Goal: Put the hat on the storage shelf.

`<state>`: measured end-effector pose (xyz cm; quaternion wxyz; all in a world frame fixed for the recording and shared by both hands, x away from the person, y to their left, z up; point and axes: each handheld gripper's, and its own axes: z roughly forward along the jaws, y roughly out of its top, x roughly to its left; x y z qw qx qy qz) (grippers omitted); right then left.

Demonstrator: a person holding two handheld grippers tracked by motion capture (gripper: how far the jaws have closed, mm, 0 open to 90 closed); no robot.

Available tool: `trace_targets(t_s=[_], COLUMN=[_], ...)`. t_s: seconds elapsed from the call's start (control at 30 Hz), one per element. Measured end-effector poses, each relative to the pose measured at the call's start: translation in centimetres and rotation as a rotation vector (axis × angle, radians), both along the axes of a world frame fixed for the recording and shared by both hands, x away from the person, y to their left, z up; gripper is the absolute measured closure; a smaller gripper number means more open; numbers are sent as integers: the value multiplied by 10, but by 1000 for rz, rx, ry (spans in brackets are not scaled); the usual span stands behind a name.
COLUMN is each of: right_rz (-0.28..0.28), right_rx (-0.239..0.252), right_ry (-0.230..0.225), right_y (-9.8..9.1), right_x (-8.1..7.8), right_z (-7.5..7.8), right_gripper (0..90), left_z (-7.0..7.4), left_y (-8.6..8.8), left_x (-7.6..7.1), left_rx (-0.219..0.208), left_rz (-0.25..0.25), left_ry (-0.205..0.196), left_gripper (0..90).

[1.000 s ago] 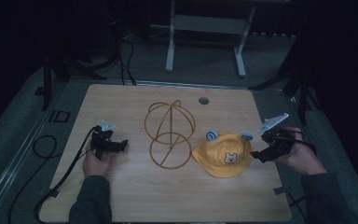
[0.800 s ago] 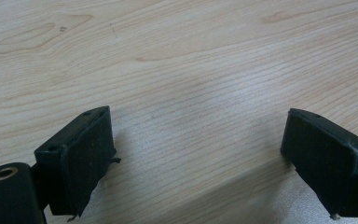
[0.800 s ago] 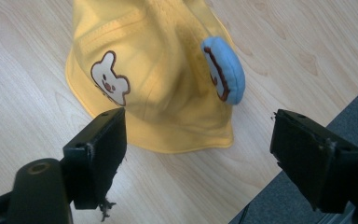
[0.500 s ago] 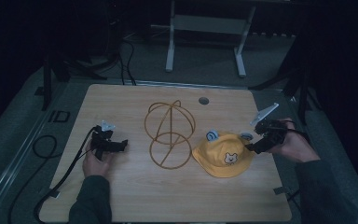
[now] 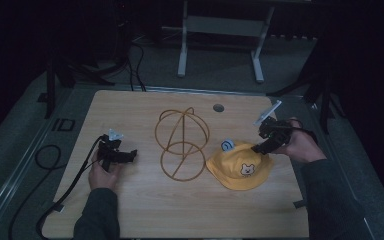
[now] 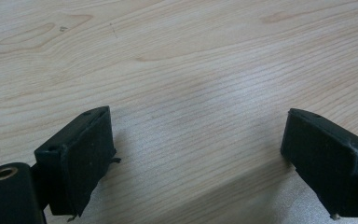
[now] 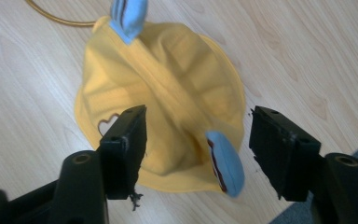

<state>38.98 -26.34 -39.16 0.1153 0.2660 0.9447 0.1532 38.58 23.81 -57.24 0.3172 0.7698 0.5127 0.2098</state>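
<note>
Right gripper view: right gripper [image 7: 198, 144] has moved over the yellow hat [image 7: 161, 107], fingers closing but not yet gripping; left gripper [image 6: 198, 154] released.

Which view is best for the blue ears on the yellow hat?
Right gripper view: both ears on the hat are close and clear. High view shows one small ear; left gripper view looks at the table.

landmark: brown wire sphere-and-ring frame [image 5: 182, 144], upright mid-table, blocks straight crossing | right of frame: yellow fabric bear hat [image 5: 241, 169] just beside its ring, narrow gap | left of frame: bare light wooden tabletop [image 5: 130, 115], wide passage | behind frame: open wood, small round grey grommet [image 5: 218, 107] flush | front of frame: open wood
</note>
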Motion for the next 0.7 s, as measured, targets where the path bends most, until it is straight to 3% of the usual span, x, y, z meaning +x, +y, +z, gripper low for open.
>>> trace_targets(t_s=[0.33, 0.4, 0.63, 0.7], right_rz=[47, 51, 55, 63], right_rx=[-54, -69, -110, -120], right_ry=[48, 69, 109, 129], right_y=[21, 26, 32, 34], right_x=[8, 12, 18, 22], right_z=[-10, -14, -26, -32], right_gripper=[390, 443, 489, 551], left_z=[0, 0, 0, 0], left_y=[0, 0, 0, 0], left_x=[0, 0, 0, 0], left_rx=[0, 0, 0, 1], left_rz=[1, 1, 1, 0], left_ry=[-2, -2, -2, -2], left_gripper=[93, 92, 93, 92])
